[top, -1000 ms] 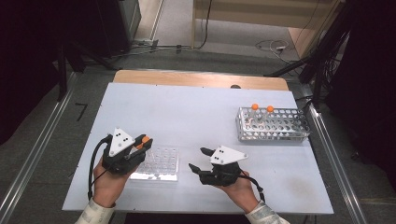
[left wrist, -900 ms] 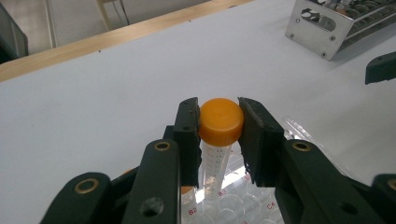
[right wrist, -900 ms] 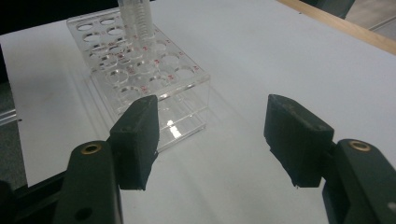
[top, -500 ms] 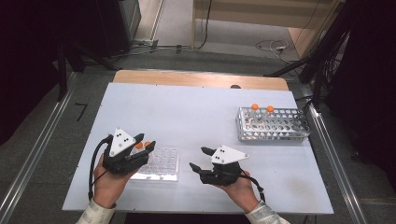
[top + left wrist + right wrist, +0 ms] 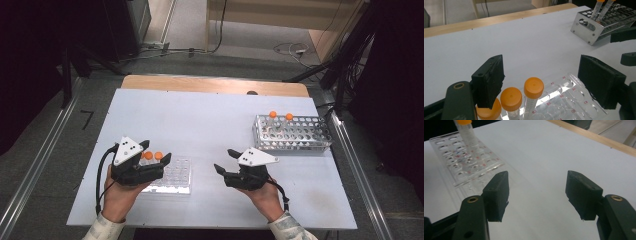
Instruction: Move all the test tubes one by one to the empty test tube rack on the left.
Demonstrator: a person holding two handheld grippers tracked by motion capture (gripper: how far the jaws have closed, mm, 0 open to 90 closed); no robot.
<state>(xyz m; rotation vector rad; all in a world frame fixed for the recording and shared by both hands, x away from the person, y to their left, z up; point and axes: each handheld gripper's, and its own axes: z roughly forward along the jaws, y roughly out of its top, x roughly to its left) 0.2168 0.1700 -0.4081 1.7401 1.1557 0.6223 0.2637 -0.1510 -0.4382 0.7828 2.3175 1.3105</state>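
Left gripper (image 5: 541,82) stood wide open around orange-capped tubes (image 5: 532,96) in the clear rack (image 5: 571,97); right gripper (image 5: 536,195) wide, empty. Tubes judged light, smooth, slippery plastic: grip just below the cap.

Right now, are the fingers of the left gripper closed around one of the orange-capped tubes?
No, the left gripper has its fingers wide apart, and the orange-capped tubes stand free in the clear rack.
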